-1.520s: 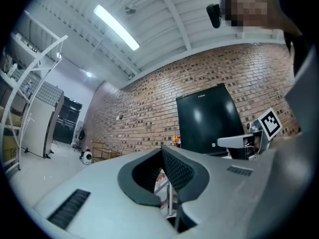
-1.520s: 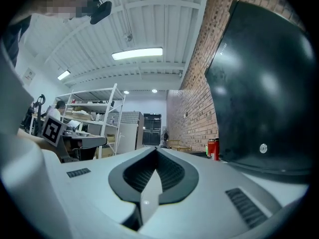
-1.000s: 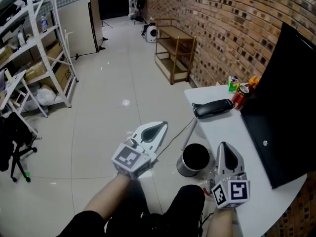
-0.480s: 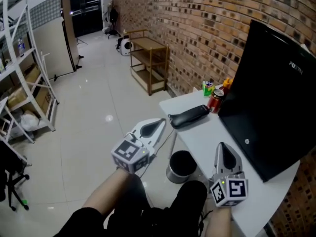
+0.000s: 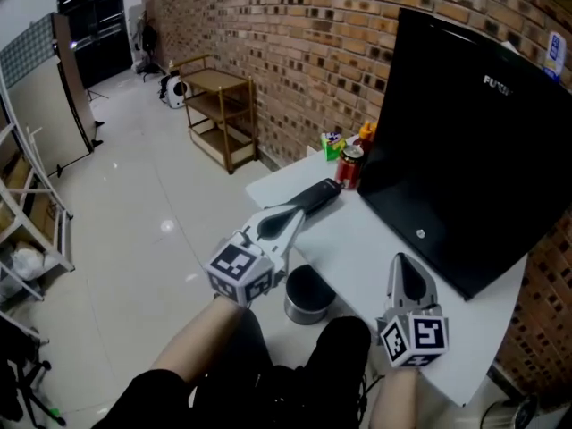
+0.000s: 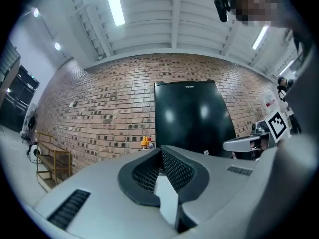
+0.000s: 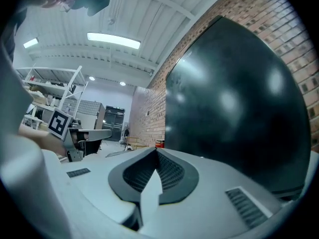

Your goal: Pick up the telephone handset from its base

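A long black telephone handset (image 5: 309,196) lies on its base near the left edge of the white table (image 5: 357,248) in the head view; the two cannot be told apart. My left gripper (image 5: 294,214) is shut and empty, its tip just short of the phone's near end, and it points up over the table (image 6: 162,151). My right gripper (image 5: 404,264) is also shut and empty, over the table's near part and well right of the phone. It points level along the black monitor (image 7: 155,151). Neither gripper view shows the phone.
A big black monitor (image 5: 465,141) leans at the table's right side, also in both gripper views (image 6: 192,116) (image 7: 234,108). A red can (image 5: 349,166) and small bottles (image 5: 332,144) stand behind the phone. A black bin (image 5: 307,295) sits on the floor under the table edge. A brick wall (image 5: 295,43) stands behind.
The view has swung right, so the table, phone and monitor now sit nearer the middle. Both grippers moved forward towards the table, the left one up to the phone's near end.
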`<state>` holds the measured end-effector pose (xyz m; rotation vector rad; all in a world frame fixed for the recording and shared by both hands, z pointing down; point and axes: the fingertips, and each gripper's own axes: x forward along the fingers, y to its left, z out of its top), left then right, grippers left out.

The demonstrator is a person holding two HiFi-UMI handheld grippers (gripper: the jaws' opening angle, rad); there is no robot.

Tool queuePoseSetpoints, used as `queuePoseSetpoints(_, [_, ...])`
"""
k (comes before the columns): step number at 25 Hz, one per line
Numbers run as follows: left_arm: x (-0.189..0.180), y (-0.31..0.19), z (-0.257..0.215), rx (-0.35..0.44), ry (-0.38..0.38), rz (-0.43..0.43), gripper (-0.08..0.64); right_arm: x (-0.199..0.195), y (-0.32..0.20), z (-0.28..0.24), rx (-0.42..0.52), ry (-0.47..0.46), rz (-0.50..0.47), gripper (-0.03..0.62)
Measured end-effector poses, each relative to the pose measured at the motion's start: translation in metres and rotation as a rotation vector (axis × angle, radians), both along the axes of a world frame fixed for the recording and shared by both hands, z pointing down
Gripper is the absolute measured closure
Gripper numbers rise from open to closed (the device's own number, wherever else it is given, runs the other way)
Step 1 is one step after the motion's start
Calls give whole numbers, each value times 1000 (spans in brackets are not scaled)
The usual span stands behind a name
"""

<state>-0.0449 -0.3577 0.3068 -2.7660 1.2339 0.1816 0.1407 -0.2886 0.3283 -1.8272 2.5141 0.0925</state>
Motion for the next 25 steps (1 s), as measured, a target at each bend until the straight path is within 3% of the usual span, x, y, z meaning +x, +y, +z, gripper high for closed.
queuePoseSetpoints(7, [23,-9,-5,14,-11,80,558,21,4,-1,-7,3,86,583])
queuePoseSetpoints(16, [16,-25,-9,41,-37,90,558,24,-4,3,-16,21,101,583])
queuePoseSetpoints(19, [16,-45,-8,-43,-122,133,558,21,-6,4,-27,20,97,583])
queuePoseSetpoints(20, [19,-52,-4,-101,-161,160,495,21,-6,4,-26,17,96,583])
queuePoseSetpoints(21, [23,-60,2,-167,-198,181,371,22,-7,3,-28,14,100,583])
queuePoseSetpoints(25, [26,-94,33,-361,-377,165,228,23,-7,5,-23,8,98,583])
